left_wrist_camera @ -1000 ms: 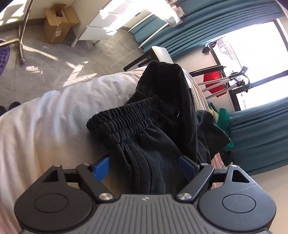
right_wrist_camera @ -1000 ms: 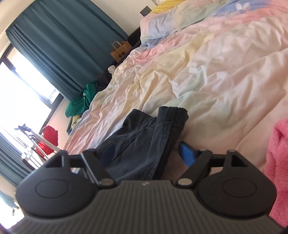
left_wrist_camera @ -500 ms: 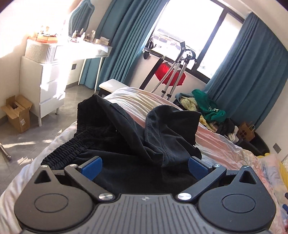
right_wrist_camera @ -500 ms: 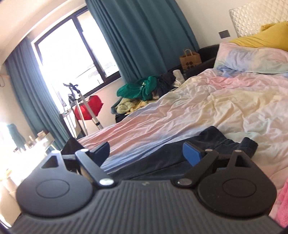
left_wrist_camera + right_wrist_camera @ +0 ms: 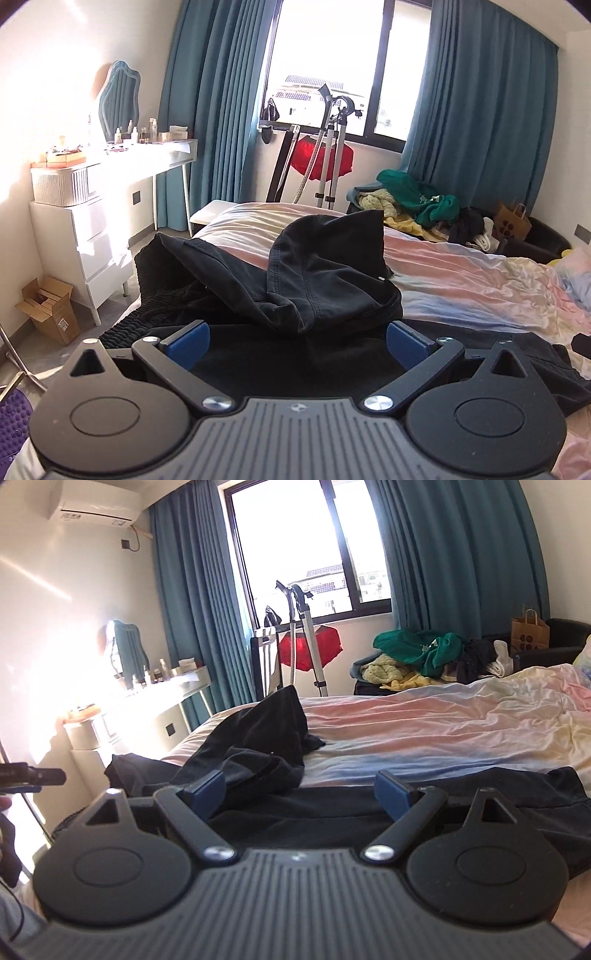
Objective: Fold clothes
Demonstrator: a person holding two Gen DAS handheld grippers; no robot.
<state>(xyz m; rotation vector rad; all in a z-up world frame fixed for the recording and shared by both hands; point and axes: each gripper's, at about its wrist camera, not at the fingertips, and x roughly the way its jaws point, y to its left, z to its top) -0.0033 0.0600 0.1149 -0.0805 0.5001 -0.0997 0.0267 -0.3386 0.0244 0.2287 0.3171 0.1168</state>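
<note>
Left wrist view: my left gripper (image 5: 297, 341) stands spread, empty, black trousers (image 5: 325, 280) at twelve o'clock. My right gripper (image 5: 299, 794) likewise spread, gripping nothing.

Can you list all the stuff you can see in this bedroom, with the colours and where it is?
Black crumpled trousers with a ribbed waistband: one, black, heaped on the bed's near end.
Pastel striped bedsheet: one, pink, blue and cream, covering the bed.
Teal curtains: two, either side of the window.
White dressing table: one, by the left wall, small bottles on top.
Brown cardboard box: one, on the floor, left.
Red cloth: one, hanging under the window.
Pile of green and yellow clothes: one, beyond the bed.
Brown paper bag: one, far right.
Left gripper: one, black with blue pads, open above the trousers.
Right gripper: one, the same, open.
</note>
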